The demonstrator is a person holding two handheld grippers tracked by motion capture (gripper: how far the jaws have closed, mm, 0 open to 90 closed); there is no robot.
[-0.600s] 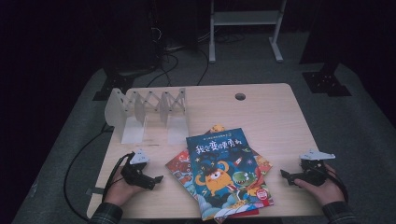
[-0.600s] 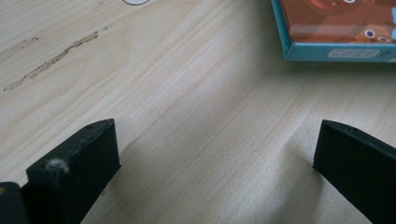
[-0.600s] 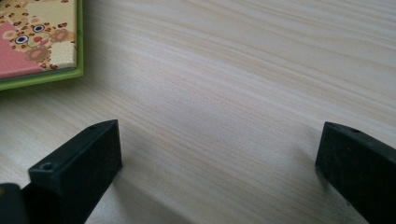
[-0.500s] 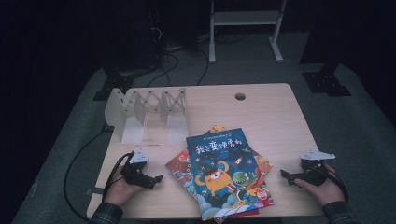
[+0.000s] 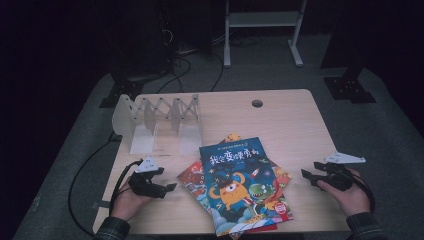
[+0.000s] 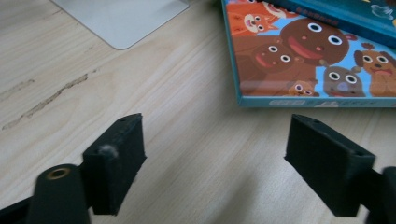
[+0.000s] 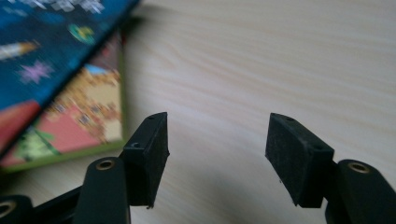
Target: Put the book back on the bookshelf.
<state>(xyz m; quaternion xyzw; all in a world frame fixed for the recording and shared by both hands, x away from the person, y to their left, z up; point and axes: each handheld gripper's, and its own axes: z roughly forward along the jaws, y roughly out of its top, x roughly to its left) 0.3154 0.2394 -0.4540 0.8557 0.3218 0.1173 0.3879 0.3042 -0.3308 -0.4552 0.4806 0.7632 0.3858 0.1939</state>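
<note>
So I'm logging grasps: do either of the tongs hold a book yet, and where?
Nothing is held. The left tongs and right tongs stand open over bare table, beside the books.

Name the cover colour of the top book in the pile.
Dark blue top book, with an orange monster and a green one; clearest in the high view.
</note>
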